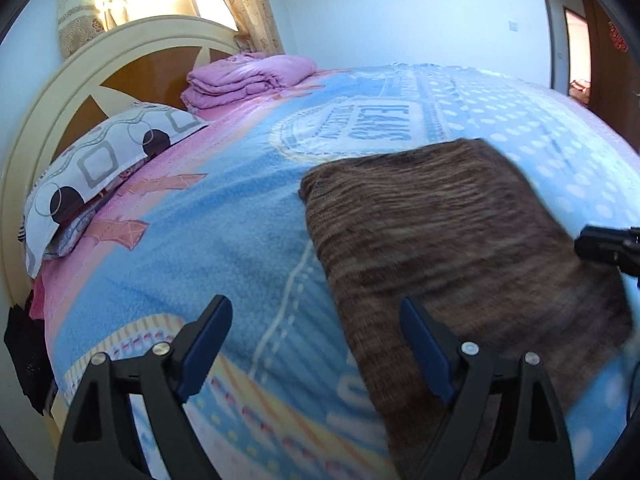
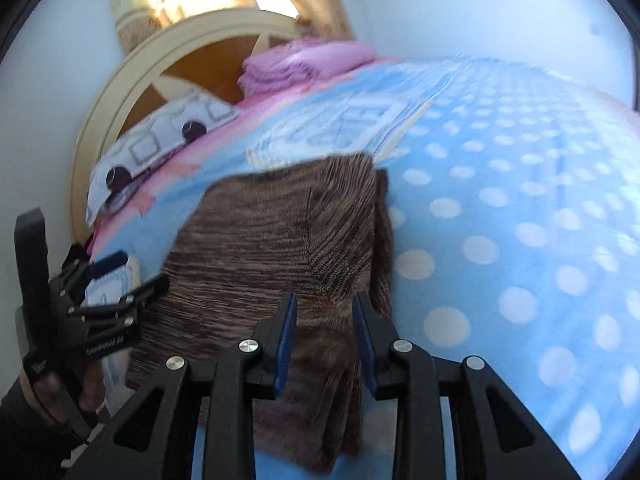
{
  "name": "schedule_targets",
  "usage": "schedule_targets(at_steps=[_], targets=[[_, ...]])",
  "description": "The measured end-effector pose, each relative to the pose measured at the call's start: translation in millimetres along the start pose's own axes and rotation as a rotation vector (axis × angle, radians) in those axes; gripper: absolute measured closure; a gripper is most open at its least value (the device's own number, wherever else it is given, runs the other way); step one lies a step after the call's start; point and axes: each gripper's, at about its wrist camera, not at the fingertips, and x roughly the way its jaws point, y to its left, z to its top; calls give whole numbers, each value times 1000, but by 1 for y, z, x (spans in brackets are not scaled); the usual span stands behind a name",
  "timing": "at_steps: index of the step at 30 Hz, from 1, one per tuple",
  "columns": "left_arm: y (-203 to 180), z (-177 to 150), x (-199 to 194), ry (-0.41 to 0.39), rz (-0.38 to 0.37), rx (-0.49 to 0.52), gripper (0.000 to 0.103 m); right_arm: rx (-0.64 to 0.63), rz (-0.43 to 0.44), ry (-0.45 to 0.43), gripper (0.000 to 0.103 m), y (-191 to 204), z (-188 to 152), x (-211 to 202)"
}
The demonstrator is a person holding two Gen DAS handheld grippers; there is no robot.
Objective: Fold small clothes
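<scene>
A brown striped knit garment (image 1: 460, 240) lies folded flat in a rough rectangle on the blue patterned bedcover (image 1: 224, 220). My left gripper (image 1: 316, 304) hovers open and wide over the garment's near left edge, its right finger above the knit and nothing pinched. In the right wrist view the garment (image 2: 272, 240) fills the middle. My right gripper (image 2: 325, 298) hangs over its near right part, jaws partly apart, pads not pressing the cloth. A hand holds the left gripper (image 2: 132, 276) at the garment's left side. Part of the right gripper (image 1: 608, 244) shows at the garment's right edge.
A patterned pillow (image 1: 92, 184) and a folded pink quilt (image 1: 244, 76) lie by the cream headboard (image 1: 48, 120). Dotted blue cover (image 2: 520, 240) spreads right of the garment. Dark clothing (image 1: 24, 360) hangs off the bed's left side. A door (image 1: 580, 44) stands far right.
</scene>
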Motion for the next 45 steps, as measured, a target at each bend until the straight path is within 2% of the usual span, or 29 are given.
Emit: schedule_targets(at_steps=[3, 4, 9, 17, 29, 45], targets=[[8, -5, -25, -22, -34, -20, 8, 2, -30, -63, 51, 21, -11, -32], [11, -5, -33, -31, -40, -31, 7, 1, -30, -88, 48, 28, -15, -43], [25, 0, -69, -119, -55, -74, 5, -29, -45, -158, 48, 57, -29, -80], [25, 9, -95, -190, -83, -85, 4, -47, -86, -234, 45, 72, -32, -119], [21, 10, -109, -218, -83, -76, 4, -68, -76, -244, 44, 82, -36, -129], [20, 9, -109, -214, -86, -75, 4, -91, -65, -233, 44, 91, -41, -127]])
